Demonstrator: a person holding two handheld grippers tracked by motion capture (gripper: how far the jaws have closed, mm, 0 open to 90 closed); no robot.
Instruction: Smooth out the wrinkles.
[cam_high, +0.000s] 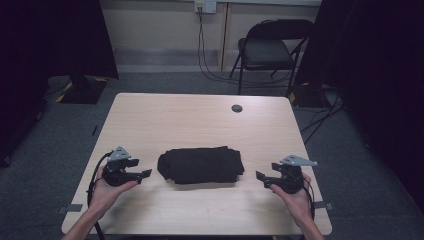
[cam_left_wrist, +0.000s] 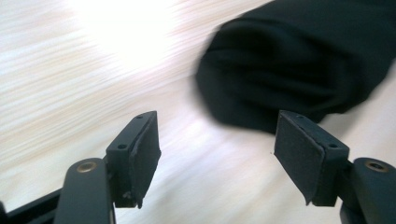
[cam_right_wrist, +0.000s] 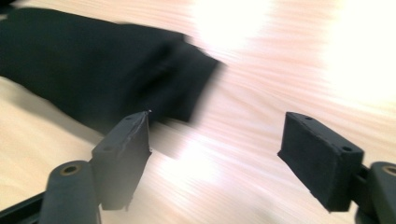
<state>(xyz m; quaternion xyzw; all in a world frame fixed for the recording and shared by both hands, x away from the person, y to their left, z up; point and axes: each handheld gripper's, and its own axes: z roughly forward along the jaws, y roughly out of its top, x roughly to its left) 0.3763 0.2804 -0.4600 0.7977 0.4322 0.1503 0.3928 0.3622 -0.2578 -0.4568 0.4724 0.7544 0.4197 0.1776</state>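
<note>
Both the left gripper (cam_high: 146, 174) and right gripper (cam_high: 260, 176) stood open and empty, flanking the folded black cloth (cam_high: 201, 165) on the desk (cam_high: 200, 120); a careless brush could undo its folds.

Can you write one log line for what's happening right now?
black cloth: folded, mid-table | left tongs: open, empty | right tongs: open, empty

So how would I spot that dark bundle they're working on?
Look at the light wooden table, then at its near half between the two hand-held grippers. The folded black cloth lies flat there, touched by neither. It is the one soft, dark thing on the pale top, far bigger than the small round grommet behind it.
</note>
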